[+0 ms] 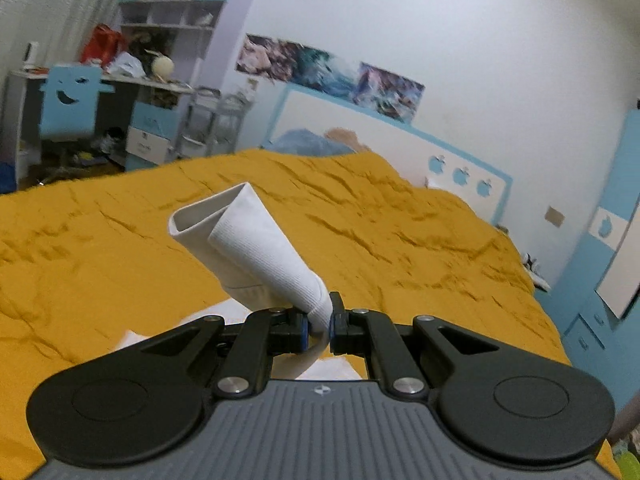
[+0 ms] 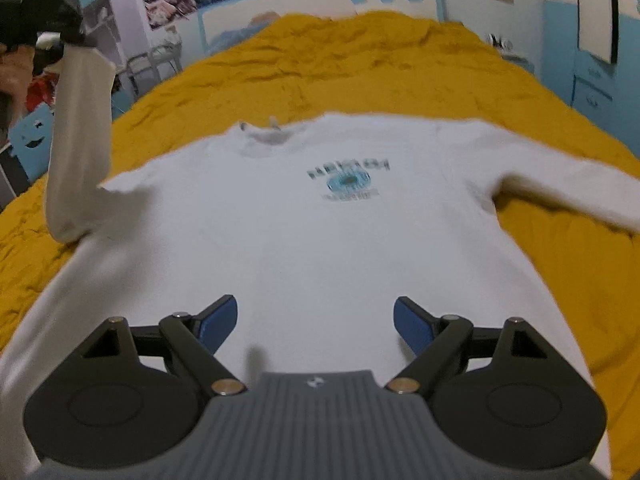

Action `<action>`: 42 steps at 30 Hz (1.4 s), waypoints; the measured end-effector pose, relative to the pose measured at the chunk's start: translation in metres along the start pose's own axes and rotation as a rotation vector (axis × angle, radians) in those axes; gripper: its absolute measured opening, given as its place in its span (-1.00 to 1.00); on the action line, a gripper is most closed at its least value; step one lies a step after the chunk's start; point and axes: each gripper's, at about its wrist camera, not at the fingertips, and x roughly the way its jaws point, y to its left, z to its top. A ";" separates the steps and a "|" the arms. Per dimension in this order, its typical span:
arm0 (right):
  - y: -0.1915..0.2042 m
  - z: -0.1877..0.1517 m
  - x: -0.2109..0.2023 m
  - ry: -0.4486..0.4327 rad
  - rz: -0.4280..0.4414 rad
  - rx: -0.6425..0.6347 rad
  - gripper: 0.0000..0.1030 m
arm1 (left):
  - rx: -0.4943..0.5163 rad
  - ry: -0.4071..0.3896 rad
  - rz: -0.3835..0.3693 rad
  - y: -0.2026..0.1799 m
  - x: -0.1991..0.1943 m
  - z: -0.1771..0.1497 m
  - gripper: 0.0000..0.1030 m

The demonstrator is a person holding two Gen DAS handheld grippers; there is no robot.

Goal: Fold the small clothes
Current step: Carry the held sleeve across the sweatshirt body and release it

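Left claw fills the bottom of the left wrist view, jaws drawn together and clamped on the cuff of a white ribbed sleeve. From the pinch the sleeve stands up and leans toward upper left of the frame, its open end folded into a flattened loop. More white cloth shows just below the fingers, lying on the mustard-yellow bedspread.

Right wrist view: right claw at lower centre, blue pads spread wide apart with nothing between them, hovering over the lower body of the white long-sleeved shirt. Shirt lies front-up on the bed, neckline toward the top of the frame, a blue-green chest print at centre. One sleeve stretches flat to the right edge. The other sleeve rises steeply at the left of the frame to the left claw, seen dark and blurred in the upper left corner.

Headboard, white with blue trim and apple cut-outs, runs along the top of the frame.
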 end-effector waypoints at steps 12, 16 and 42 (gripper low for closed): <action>-0.003 -0.005 0.011 0.028 -0.031 -0.012 0.58 | 0.078 0.164 -0.218 -0.066 0.026 -0.068 0.22; -0.002 -0.006 0.012 0.035 -0.039 -0.013 0.58 | 0.143 0.324 -0.361 -0.079 0.023 -0.090 0.52; 0.006 0.023 -0.009 -0.035 0.052 -0.176 0.58 | 0.168 0.178 0.112 0.103 -0.072 -0.055 0.52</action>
